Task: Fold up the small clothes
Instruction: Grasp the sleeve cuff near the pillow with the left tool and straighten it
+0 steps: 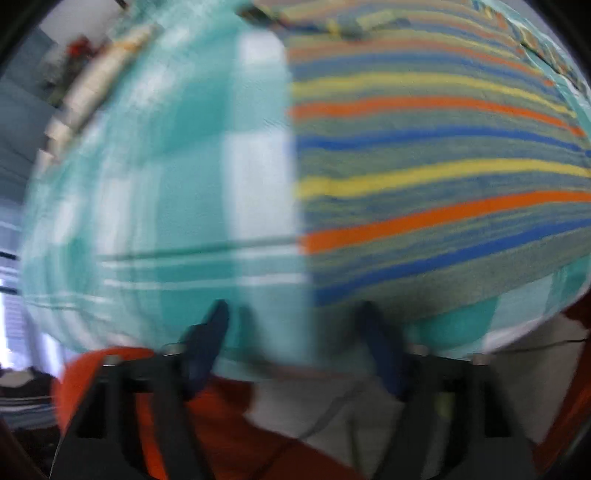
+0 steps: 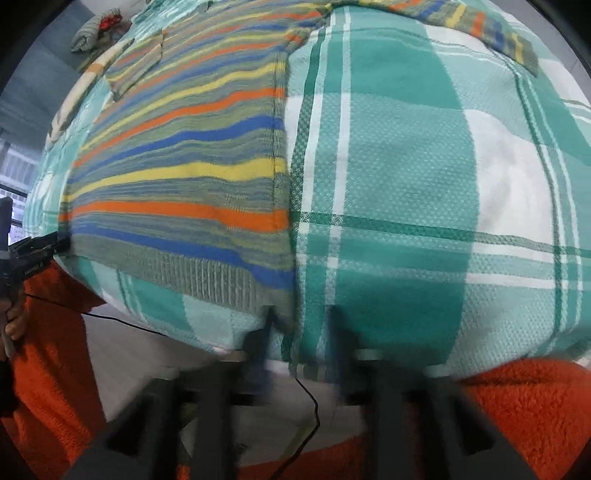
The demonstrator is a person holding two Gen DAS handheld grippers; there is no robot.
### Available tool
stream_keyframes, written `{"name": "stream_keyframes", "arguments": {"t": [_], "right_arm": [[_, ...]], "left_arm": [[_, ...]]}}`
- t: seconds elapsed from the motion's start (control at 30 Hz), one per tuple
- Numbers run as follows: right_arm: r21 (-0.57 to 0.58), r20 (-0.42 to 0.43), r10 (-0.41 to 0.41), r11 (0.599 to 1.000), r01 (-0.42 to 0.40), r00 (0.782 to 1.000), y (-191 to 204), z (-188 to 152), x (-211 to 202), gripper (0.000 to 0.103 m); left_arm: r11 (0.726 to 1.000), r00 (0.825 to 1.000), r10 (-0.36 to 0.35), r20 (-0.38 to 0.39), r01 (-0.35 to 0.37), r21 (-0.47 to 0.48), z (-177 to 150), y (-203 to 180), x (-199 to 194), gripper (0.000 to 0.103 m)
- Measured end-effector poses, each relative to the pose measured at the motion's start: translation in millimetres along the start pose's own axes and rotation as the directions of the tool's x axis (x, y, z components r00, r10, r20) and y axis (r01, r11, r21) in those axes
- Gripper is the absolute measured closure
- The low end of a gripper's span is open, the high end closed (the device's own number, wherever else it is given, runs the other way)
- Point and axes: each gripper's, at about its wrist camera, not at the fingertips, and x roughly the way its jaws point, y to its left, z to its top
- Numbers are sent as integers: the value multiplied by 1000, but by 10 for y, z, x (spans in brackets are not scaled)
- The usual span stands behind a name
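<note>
A small striped knit sweater (image 2: pixel 177 177), grey-green with orange, yellow and blue bands, lies flat on a teal and white checked cloth (image 2: pixel 406 184). It also shows in the left wrist view (image 1: pixel 443 177), blurred. My left gripper (image 1: pixel 295 321) is open, with its dark blue fingers (image 1: pixel 207 339) at the near edge of the cloth, by the sweater's lower left corner. My right gripper (image 2: pixel 301 328) is open at the sweater's lower right corner, with the hem corner between its fingers. The left gripper also shows at the left edge of the right wrist view (image 2: pixel 40 247).
The checked cloth (image 1: pixel 166 184) covers the whole work surface. A folded striped garment (image 2: pixel 92 29) lies on the far left. The person's orange fleece sleeves (image 2: pixel 517 417) and a thin black cable (image 2: pixel 310 395) are below the near edge.
</note>
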Motion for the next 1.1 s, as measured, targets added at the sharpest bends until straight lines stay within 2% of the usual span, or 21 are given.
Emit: {"name": "stream_keyframes", "arguments": {"t": [0.07, 0.13, 0.17, 0.2, 0.27, 0.3, 0.33, 0.4, 0.43, 0.5, 0.57, 0.67, 0.7, 0.8, 0.87, 0.9, 0.93, 0.97, 1.0, 1.07, 1.1], "right_arm": [[2, 103, -30, 1000, 30, 994, -29, -46, -266, 46], [1, 195, -57, 998, 58, 979, -62, -71, -488, 46], [7, 239, -70, 997, 71, 969, -59, -79, -578, 46], [17, 281, -80, 997, 78, 956, -53, -84, -654, 46], [53, 351, -59, 998, 43, 934, -55, -75, -739, 46], [72, 376, -37, 997, 10, 926, -70, -67, -742, 46], [82, 383, -23, 997, -9, 923, -57, -65, -721, 46], [97, 377, 0, 994, -40, 926, -55, -51, -634, 46], [96, 370, 6, 994, -44, 929, -54, -59, -596, 46], [91, 346, 10, 995, -44, 938, -39, -76, -516, 46], [91, 349, 11, 995, -46, 937, -65, -114, -532, 46], [104, 357, 23, 992, -65, 934, -143, -142, -538, 46], [113, 353, 26, 991, -70, 935, -165, -130, -518, 46], [125, 346, 30, 989, -78, 938, -187, -113, -484, 46], [125, 344, 30, 989, -78, 938, -182, -95, -467, 46], [122, 344, 30, 990, -76, 938, -177, -85, -457, 46], [121, 343, 29, 990, -75, 939, -168, -85, -455, 46], [120, 342, 29, 990, -74, 939, -165, -81, -450, 46], [120, 341, 28, 990, -73, 940, -164, -72, -442, 46], [121, 343, 27, 990, -73, 939, -154, -79, -451, 46], [121, 346, 26, 990, -72, 938, -153, -81, -455, 46]], "left_arm": [[999, 995, 33, 95, -34, 10, 75, 107, -273, 25], [998, 972, 51, 231, -55, 14, 314, 188, -627, 24], [998, 948, 52, 313, -60, 19, 491, 194, -795, 17], [998, 928, 47, 369, -60, 24, 634, 164, -901, 5], [996, 871, 0, 491, -41, 73, 961, 28, -1056, 0], [993, 860, -27, 510, -36, 113, 1133, 47, -964, 1], [984, 862, -60, 502, -32, 174, 1331, -112, -843, 1], [963, 895, -88, 438, -37, 268, 1679, -364, -516, 1], [956, 904, -79, 420, -51, 289, 1801, -468, -378, 2], [943, 915, -55, 399, -84, 321, 2008, -678, -117, 15], [932, 930, -71, 361, -67, 357, 2107, -761, 88, 20], [902, 948, -85, 305, -57, 428, 2143, -924, 313, 20], [887, 952, -82, 295, -66, 458, 2117, -949, 363, 20], [857, 938, -104, 331, -85, 509, 2083, -950, 412, 16], [854, 938, -123, 325, -67, 515, 2103, -908, 419, 16], [862, 940, -131, 314, -49, 505, 2134, -875, 440, 23], [870, 943, -131, 306, -38, 491, 2148, -853, 447, 38], [881, 953, -129, 276, -18, 473, 2188, -827, 474, 91], [891, 959, -123, 256, -7, 455, 2225, -810, 500, 98], [922, 951, -177, 253, 71, 380, 2290, -652, 418, 101], [945, 940, -204, 274, 116, 307, 2345, -469, 320, 101]]}}
